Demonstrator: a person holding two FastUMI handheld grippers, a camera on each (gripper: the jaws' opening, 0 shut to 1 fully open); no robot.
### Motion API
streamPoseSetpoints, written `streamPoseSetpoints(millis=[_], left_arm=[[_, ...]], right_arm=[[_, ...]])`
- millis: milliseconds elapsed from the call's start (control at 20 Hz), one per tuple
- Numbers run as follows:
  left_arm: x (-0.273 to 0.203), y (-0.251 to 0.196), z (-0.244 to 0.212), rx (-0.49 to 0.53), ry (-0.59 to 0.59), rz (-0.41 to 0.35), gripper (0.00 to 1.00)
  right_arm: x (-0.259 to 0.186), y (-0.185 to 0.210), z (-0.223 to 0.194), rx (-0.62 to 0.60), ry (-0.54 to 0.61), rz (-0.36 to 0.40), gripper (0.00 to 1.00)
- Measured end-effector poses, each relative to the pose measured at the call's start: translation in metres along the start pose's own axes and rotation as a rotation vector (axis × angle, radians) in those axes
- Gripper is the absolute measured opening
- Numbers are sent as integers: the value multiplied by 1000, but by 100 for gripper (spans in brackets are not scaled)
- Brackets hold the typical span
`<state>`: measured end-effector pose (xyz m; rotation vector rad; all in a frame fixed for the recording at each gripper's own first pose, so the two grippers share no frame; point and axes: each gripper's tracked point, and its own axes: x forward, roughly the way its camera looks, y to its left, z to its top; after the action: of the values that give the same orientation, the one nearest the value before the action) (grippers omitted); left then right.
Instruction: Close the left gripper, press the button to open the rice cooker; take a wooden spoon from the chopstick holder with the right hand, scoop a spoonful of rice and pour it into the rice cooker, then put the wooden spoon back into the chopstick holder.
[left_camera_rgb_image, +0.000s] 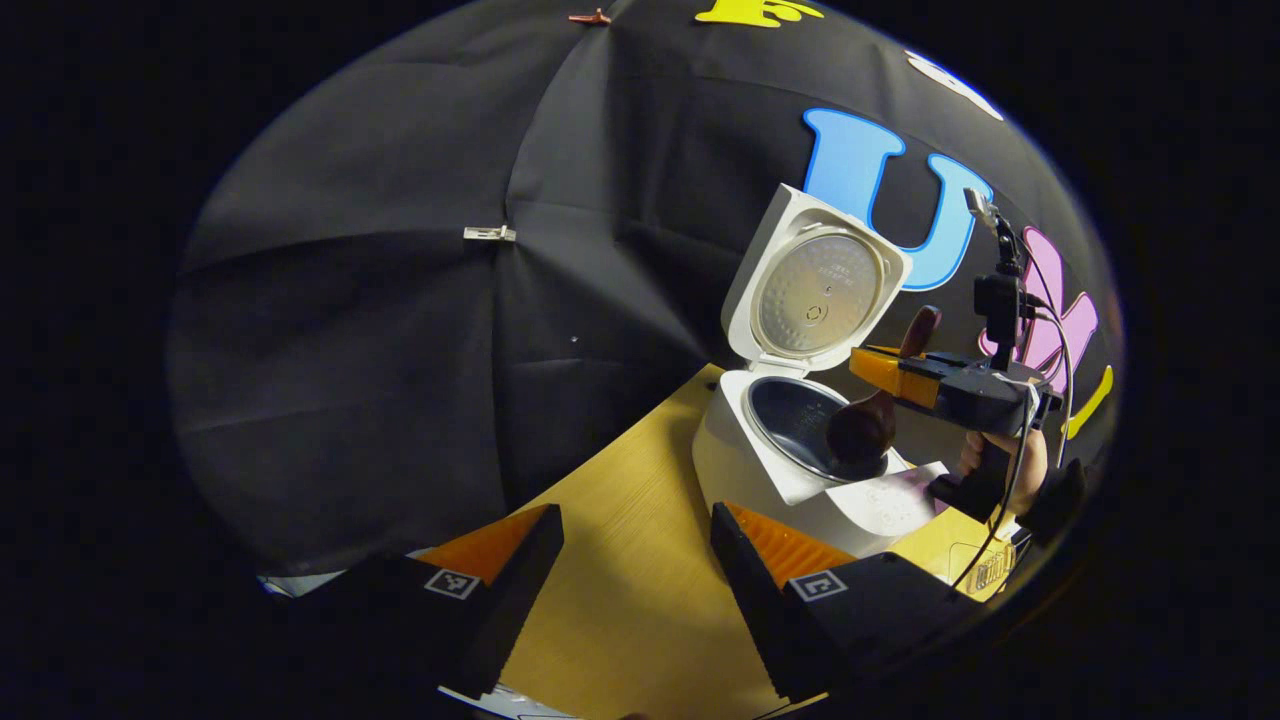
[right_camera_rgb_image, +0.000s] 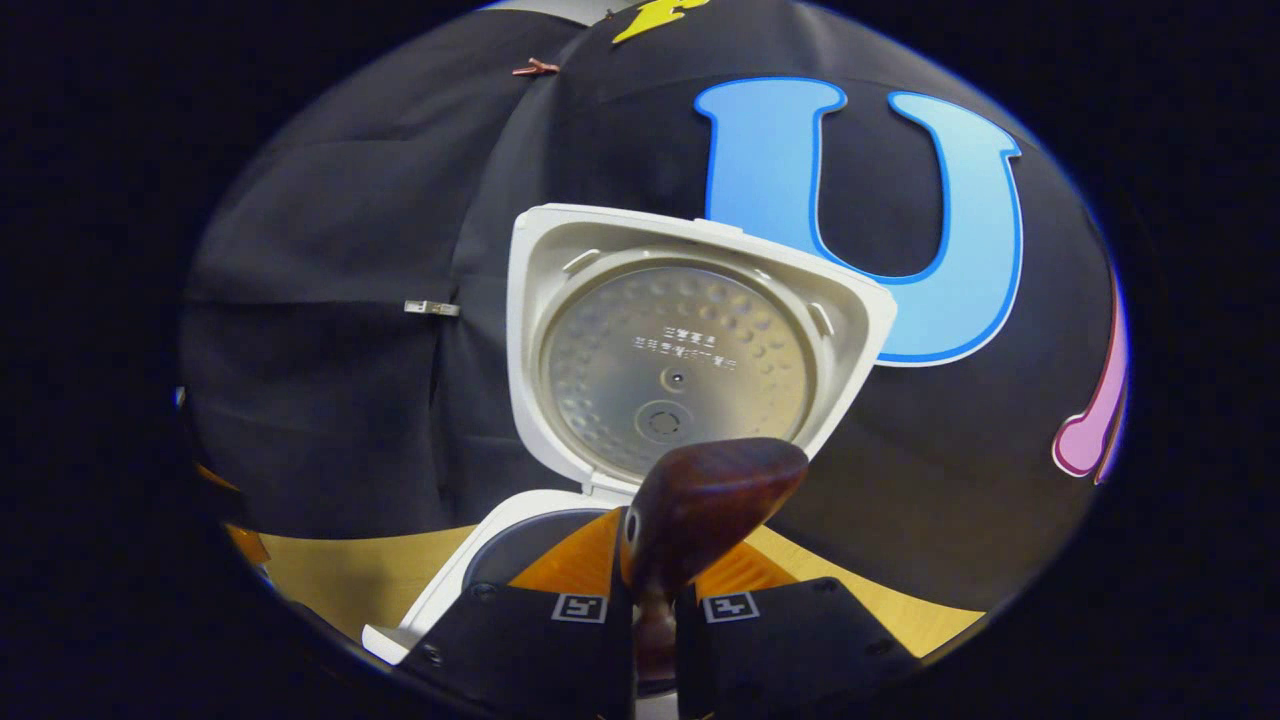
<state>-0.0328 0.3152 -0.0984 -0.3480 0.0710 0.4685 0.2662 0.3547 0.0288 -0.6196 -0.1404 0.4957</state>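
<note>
The rice cooker (left_camera_rgb_image: 800, 470) stands on the wooden worktop (left_camera_rgb_image: 620, 560) with its lid (left_camera_rgb_image: 815, 285) swung up and back, the round metal plate on the lid's underside facing forward. The dark inner pot (left_camera_rgb_image: 790, 420) is exposed below it.

In the left gripper view, the left claw (left_camera_rgb_image: 635, 560) hangs low over the worktop, near the cooker's front left side, its two fingers spread wide apart with bare wood between them; it grips nothing. Farther off in that view, the right claw (left_camera_rgb_image: 880, 375) reaches in from the right, above the cooker's front edge, held by a hand (left_camera_rgb_image: 1000, 465) with cables trailing down behind it. It is clenched on the wooden spoon (left_camera_rgb_image: 870, 420): the dark bowl of the spoon hangs over the rim of the open pot and the handle end sticks up past the fingers, towards the lid. Whether any rice lies in the spoon or in the pot cannot be told.

In the right gripper view, the right claw (right_camera_rgb_image: 655, 590) has its two fingers drawn close together with the spoon's stem squeezed between them. The rounded end of the wooden spoon (right_camera_rgb_image: 700, 510) rises just ahead of the fingers, in front of the lower edge of the lid (right_camera_rgb_image: 680, 340). The rim of the pot (right_camera_rgb_image: 520, 545) shows to the left of the fingers.
</note>
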Motion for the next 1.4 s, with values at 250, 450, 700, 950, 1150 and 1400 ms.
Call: streamPoseSetpoints(millis=[250, 450, 700, 950, 1150, 1400], left_arm=[[1, -3, 9, 14, -19, -6, 96], [4, -20, 16, 22, -25, -26, 96], [-1, -58, 24, 75, -45, -68, 96], [-10, -102, 27, 110, -50, -97, 96], [-19, -132, 33, 145, -70, -114, 96], [-25, -171, 27, 186, -63, -151, 96]], right_arm=[[-7, -18, 16, 72, -6, -34, 20], [-25, -42, 43, 161, -54, -65, 20], [-60, -74, 66, 182, -93, -85, 20], [-105, -123, 80, 251, -140, -121, 20], [-150, -168, 84, 359, -169, -163, 20], [-201, -239, 50, 440, -176, -290, 19]])
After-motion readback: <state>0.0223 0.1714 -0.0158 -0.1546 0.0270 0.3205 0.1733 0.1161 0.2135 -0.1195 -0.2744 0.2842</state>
